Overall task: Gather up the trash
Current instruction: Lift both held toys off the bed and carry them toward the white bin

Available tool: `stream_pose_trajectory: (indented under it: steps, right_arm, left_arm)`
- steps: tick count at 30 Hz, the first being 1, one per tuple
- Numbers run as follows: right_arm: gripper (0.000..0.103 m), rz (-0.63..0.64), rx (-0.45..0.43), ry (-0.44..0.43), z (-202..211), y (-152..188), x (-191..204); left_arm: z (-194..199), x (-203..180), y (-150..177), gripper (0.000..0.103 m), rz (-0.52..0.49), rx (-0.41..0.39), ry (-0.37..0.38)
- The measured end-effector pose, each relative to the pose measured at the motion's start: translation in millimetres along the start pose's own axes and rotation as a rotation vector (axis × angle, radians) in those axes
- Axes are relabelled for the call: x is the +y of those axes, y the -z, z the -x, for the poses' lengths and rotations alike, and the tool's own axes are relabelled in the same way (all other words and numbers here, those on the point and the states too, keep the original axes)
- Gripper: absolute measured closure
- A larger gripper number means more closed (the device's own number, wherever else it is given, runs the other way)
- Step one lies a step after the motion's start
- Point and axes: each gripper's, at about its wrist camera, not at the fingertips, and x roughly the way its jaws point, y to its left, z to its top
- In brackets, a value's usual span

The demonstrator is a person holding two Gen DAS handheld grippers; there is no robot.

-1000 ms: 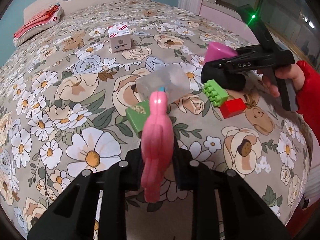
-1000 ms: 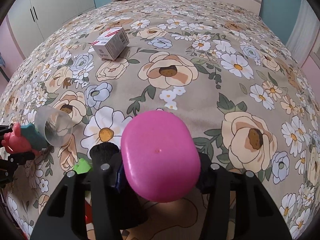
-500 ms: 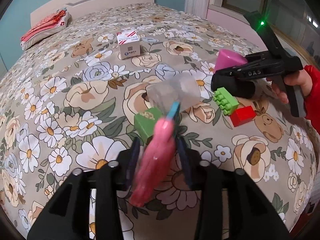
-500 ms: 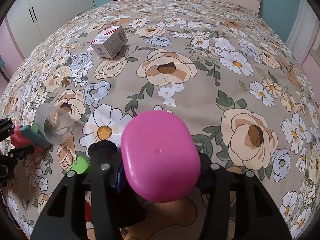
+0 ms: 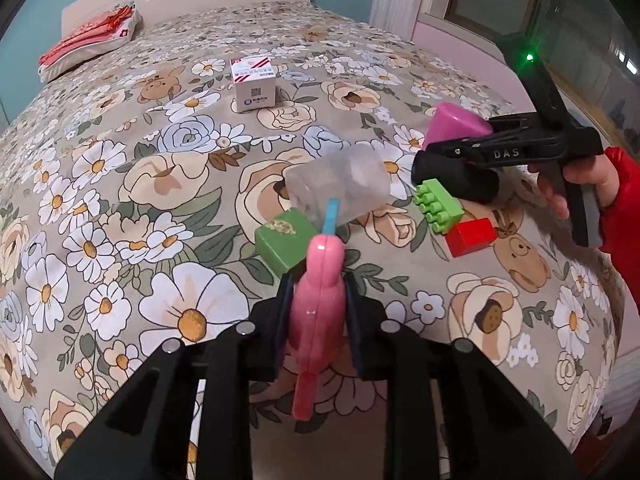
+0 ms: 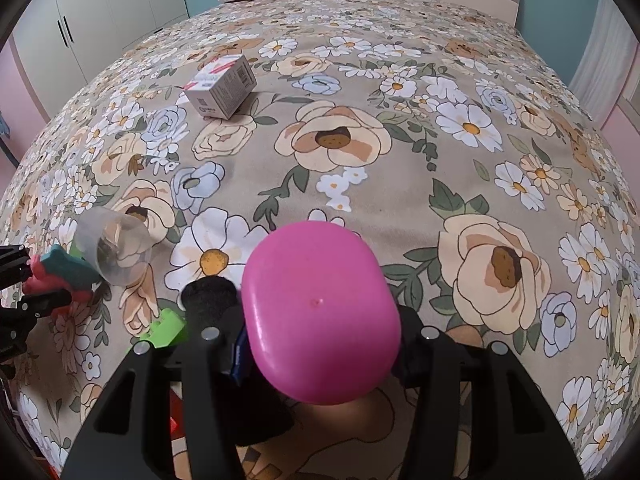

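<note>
The jaws of the left gripper pinch a stiff pink toy edgewise, those of the right gripper clamp a smooth, likely slippery pink bowl, while the light, crushable plastic cup suits a rim grip.

A clear cup and green block crowd the left tool's front.

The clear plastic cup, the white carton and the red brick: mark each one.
clear plastic cup [image 5: 340, 188], left wrist view, on its side wall.
white carton [image 6: 222, 88], right wrist view, on its long side face.
red brick [image 5: 471, 236], left wrist view, on its top face.
</note>
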Motion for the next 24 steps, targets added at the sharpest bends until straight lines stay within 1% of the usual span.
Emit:
stream_pose_trajectory:
  steps: [8,13,16,24]
  right_arm:
    - [0.048,-0.005,-0.035,0.005,28,0,4]
    - [0.048,-0.010,-0.059,0.007,51,2,5]
    - [0.048,-0.009,-0.073,0.010,70,5,7]
    - [0.048,0.002,-0.132,0.017,138,19,17]
  left_arm:
    - [20,-8,-2,0.078,0.009,-0.025,-0.006]
    - [43,-20,-3,0.078,0.002,-0.051,-0.013]
    - [59,-29,-4,0.078,-0.002,-0.068,-0.026]
    - [114,-62,-3,0.078,0.004,-0.108,-0.070]
